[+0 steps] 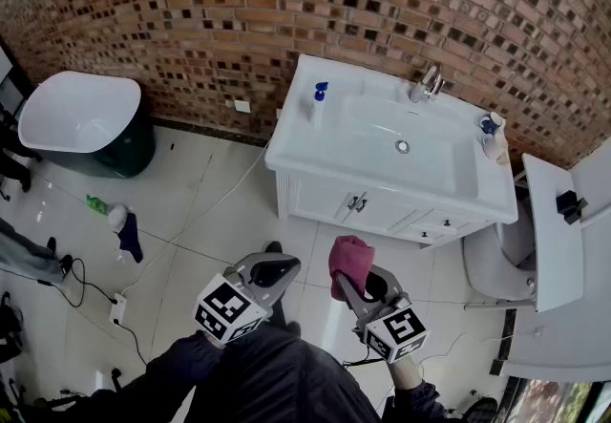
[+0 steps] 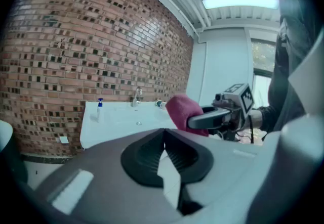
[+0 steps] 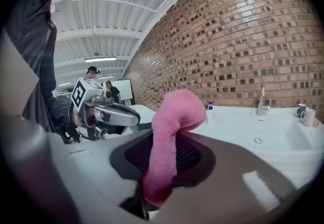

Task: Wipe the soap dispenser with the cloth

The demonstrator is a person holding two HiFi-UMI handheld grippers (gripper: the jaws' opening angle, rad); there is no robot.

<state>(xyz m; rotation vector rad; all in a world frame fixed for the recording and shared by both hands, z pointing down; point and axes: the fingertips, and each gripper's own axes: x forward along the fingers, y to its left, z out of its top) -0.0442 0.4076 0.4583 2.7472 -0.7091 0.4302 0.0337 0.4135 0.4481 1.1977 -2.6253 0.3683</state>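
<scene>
The wiping has not begun, judging by how things stand. The right tool (image 3: 161, 170) has its jaws closed on a pink terry cloth (image 3: 172, 127), which rises out of the grip in a thick fold and droops over at the top. So the cloth is in hand and that part of the job looks done. The left tool (image 2: 163, 141) is fully closed with nothing between its jaws. Both tools are held side by side in front of the person, pointing slightly downward toward a white vanity counter (image 1: 305, 156) set against a brown brick wall (image 1: 191, 20). The small white soap dispenser with a blue pump (image 1: 318, 104) stands upright at the back left corner of that counter, beside the sunken basin, with the chrome faucet (image 1: 430, 82) further along the back edge. The soap dispenser is well apart from both tools, with a stretch of tiled floor (image 1: 220, 211) between the person and the counter, and nothing touches it. What is left appears to be nearly the whole task: walking up to the counter, bringing the cloth against the bottle and rubbing over its body and pump. The empty left tool could probably steady the light bottle, which might otherwise tip or slide under the cloth.
</scene>
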